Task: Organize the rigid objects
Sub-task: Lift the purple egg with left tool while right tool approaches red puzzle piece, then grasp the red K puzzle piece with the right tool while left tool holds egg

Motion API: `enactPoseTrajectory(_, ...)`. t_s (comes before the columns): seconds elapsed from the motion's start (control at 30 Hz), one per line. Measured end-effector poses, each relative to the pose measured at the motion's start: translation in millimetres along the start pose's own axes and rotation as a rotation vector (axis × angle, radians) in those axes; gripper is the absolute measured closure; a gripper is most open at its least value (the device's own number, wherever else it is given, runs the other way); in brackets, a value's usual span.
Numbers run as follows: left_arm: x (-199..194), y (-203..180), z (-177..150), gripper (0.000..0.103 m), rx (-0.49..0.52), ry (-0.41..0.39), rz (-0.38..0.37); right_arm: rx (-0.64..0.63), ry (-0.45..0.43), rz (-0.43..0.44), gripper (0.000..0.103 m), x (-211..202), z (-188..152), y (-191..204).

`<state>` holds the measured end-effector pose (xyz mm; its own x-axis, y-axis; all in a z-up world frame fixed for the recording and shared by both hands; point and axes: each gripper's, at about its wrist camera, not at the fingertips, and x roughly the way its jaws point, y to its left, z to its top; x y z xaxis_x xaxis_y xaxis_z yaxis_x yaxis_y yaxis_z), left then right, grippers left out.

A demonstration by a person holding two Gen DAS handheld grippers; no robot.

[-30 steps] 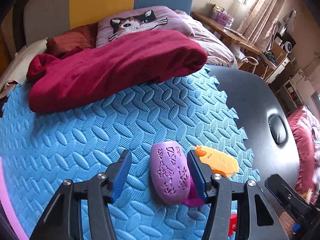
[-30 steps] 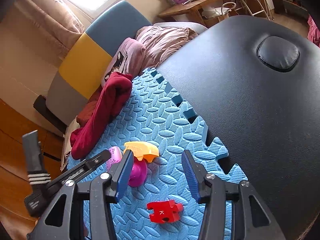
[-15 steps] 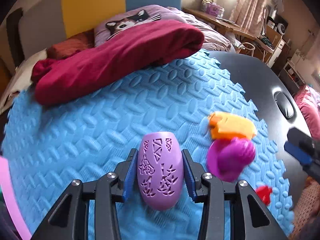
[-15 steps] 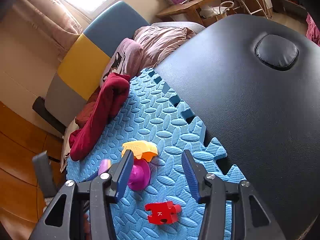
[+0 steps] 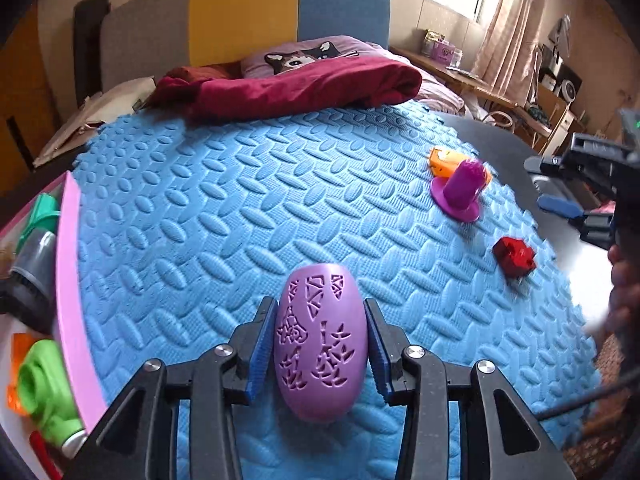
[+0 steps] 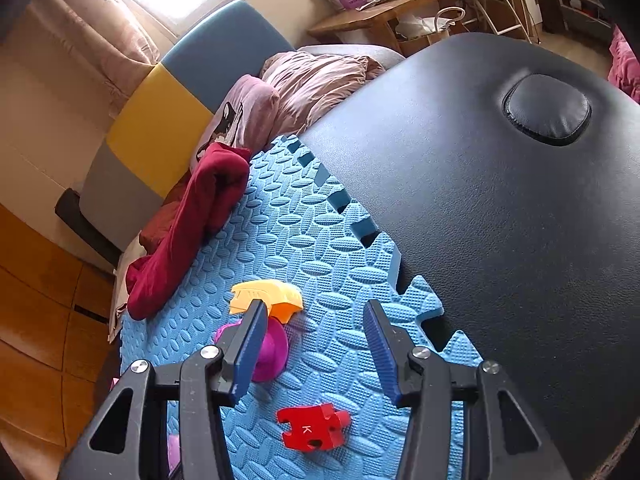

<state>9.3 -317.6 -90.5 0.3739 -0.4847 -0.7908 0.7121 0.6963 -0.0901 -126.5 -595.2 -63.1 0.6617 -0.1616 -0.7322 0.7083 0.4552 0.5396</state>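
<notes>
Firmly clamped: left gripper (image 5: 320, 354) squeezes purple egg (image 5: 321, 340) at its waist | likely stiff, light, slippery | box (image 5: 68, 280) at 9 o'clock | right gripper (image 6: 316, 350) gapes, empty.

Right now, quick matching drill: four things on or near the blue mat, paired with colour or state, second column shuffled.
Things:
1. egg-shaped shell
2. puzzle-piece block
3. domed cup
4. right gripper

States:
A. red, marked K, flat on the mat
B. open, nothing between its fingers
C. magenta, tipped against an orange piece
D. lilac, clamped in the left gripper

Pairs: 1-D, 2-A, 3-C, 4-B
</notes>
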Motion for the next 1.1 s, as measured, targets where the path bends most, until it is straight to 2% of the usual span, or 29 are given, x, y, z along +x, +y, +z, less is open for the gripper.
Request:
enactPoseTrajectory(0.17, 1, -2, -7, 0.061, 0.051, -0.043, 0.043, -0.07, 0.118, 0.001, 0.053, 19, -13, 12)
enactPoseTrajectory(0.27, 0, 0, -6, 0.061, 0.038, -0.045, 0.033, -0.138, 0.202, -0.001, 0.053, 30, -26, 23)
enactPoseTrajectory(0.33, 1, 0, -6, 0.061, 0.04, -0.045, 0.036, -0.197, 0.198, -0.041, 0.05, 29, -34, 31)
enactPoseTrajectory(0.4, 1, -1, -5, 0.061, 0.044, -0.046, 0.04, -0.255, 0.173, -0.081, 0.035, 24, -41, 39)
enactPoseTrajectory(0.47, 1, -1, -5, 0.061, 0.042, -0.047, 0.038, -0.312, 0.154, -0.113, 0.03, 21, -47, 47)
enactPoseTrajectory(0.57, 1, -1, -5, 0.061, 0.039, -0.049, 0.033, -0.375, 0.143, -0.17, 0.028, 21, -56, 53)
enactPoseTrajectory(0.63, 0, -1, -6, 0.061, 0.039, -0.049, 0.033, -0.418, 0.171, -0.217, 0.028, 26, -63, 54)
enactPoseTrajectory(0.67, 0, -1, -6, 0.061, 0.038, -0.049, 0.032, -0.457, 0.197, -0.253, 0.032, 31, -69, 56)
enactPoseTrajectory(0.7, 0, 0, -5, 0.061, 0.035, -0.049, 0.03, -0.515, 0.169, -0.317, 0.057, 31, -75, 60)
enactPoseTrajectory(0.73, 0, -1, -5, 0.061, 0.034, -0.049, 0.029, -0.542, 0.151, -0.342, 0.057, 31, -78, 63)
enactPoseTrajectory(0.8, -1, 0, -5, 0.061, 0.035, -0.049, 0.029, -0.546, 0.161, -0.269, 0.057, 29, -81, 66)
enactPoseTrajectory(0.83, -1, 0, -6, 0.061, 0.035, -0.05, 0.029, -0.55, 0.181, -0.19, 0.057, 29, -83, 70)
enactPoseTrajectory(0.93, -2, 0, -6, 0.061, 0.035, -0.051, 0.028, -0.678, 0.174, -0.085, 0.057, 29, -101, 96)
enactPoseTrajectory(0.97, -2, 0, -6, 0.061, 0.034, -0.052, 0.027, -0.698, 0.208, -0.059, 0.057, 35, -108, 101)
enactPoseTrajectory(1.0, -2, 1, -6, 0.061, 0.033, -0.05, 0.025, -0.705, 0.232, -0.062, 0.056, 41, -114, 103)
enactPoseTrajectory(1.1, -2, 0, -5, 0.061, 0.036, -0.05, 0.03, -0.778, 0.185, -0.119, 0.056, 44, -127, 111)
